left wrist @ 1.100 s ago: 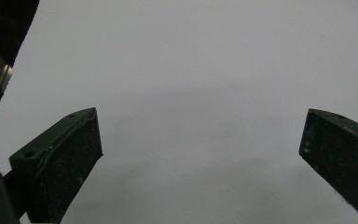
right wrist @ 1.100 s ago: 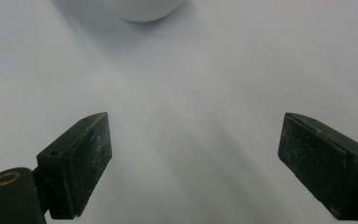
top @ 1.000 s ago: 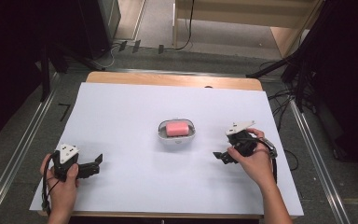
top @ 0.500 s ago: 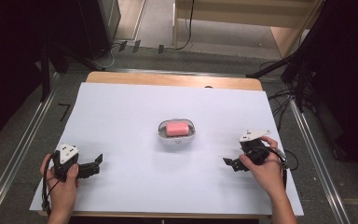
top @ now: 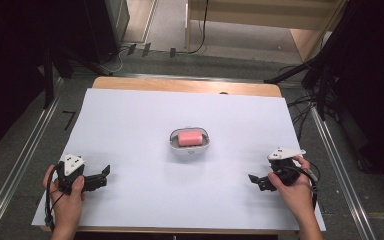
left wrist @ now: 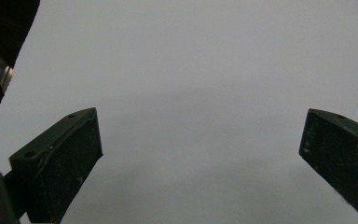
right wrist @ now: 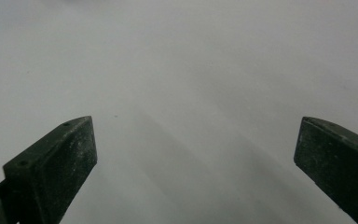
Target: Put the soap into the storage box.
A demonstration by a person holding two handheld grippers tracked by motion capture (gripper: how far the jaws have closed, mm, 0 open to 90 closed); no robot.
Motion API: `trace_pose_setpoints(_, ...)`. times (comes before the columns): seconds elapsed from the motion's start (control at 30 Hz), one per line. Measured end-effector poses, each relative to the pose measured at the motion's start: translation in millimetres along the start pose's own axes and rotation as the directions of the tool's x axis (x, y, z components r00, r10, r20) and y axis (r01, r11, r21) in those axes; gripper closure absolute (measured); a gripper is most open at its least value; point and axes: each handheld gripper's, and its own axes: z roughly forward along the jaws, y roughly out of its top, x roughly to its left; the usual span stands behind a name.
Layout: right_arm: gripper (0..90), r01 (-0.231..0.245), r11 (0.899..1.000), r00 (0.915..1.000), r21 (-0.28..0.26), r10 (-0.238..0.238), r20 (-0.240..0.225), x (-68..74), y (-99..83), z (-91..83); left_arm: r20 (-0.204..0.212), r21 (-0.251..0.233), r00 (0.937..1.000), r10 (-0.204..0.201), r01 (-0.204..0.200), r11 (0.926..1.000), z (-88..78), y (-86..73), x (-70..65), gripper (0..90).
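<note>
From the high view, a wooden table under a smooth white sheet stands on grey floor amid dark stands and cables; a pink block lies in a small rounded bowl at the table's middle, well apart from the left gripper near the front left corner and the right gripper near the front right. In the left gripper view, matte black fingers stand wide apart, empty, over bare sheet. In the right gripper view, the fingers likewise gape with nothing between them.

Pink block in small bowl
</note>
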Motion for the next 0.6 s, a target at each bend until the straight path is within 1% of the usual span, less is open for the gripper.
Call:
trace_pose_setpoints(0.07,0.0,0.000,1.000,1.0000,-0.006,0.000,-0.001,-1.7,-4.4,-1.7,0.000,0.000,1.0000,0.001,-0.001,1.0000,0.0,0.0,0.0,0.0)
trace_pose_setpoints(0.2,0.0,-0.015,1.000,0.9998,-0.012,0.015,0.012,-4.8,-14.3,-7.0,-0.001,0.000,1.0000,0.001,-0.001,1.0000,0.0,0.0,-0.1,0.0)
trace_pose_setpoints(0.27,0.0,-0.036,0.999,0.9993,-0.024,0.036,0.014,-6.7,-20.8,-10.6,-0.001,0.000,1.0000,0.002,-0.002,1.0000,0.0,0.0,-0.2,0.0)
trace_pose_setpoints(0.37,0.0,-0.047,0.998,0.9987,-0.038,0.048,0.015,-8.8,-28.0,-13.2,0.000,0.000,1.0000,0.003,-0.003,1.0000,-0.1,0.0,-0.3,0.0)
trace_pose_setpoints(0.57,0.0,-0.063,0.997,0.9971,-0.047,0.065,0.039,-11.8,-41.6,-18.5,0.000,0.000,1.0000,0.007,-0.007,1.0000,-0.2,-0.1,-0.3,0.0)
trace_pose_setpoints(0.6,0.0,-0.073,0.996,0.9965,-0.048,0.075,0.037,-12.0,-43.3,-19.5,0.000,-0.001,1.0000,0.006,-0.006,1.0000,-0.2,-0.1,-0.3,0.0)
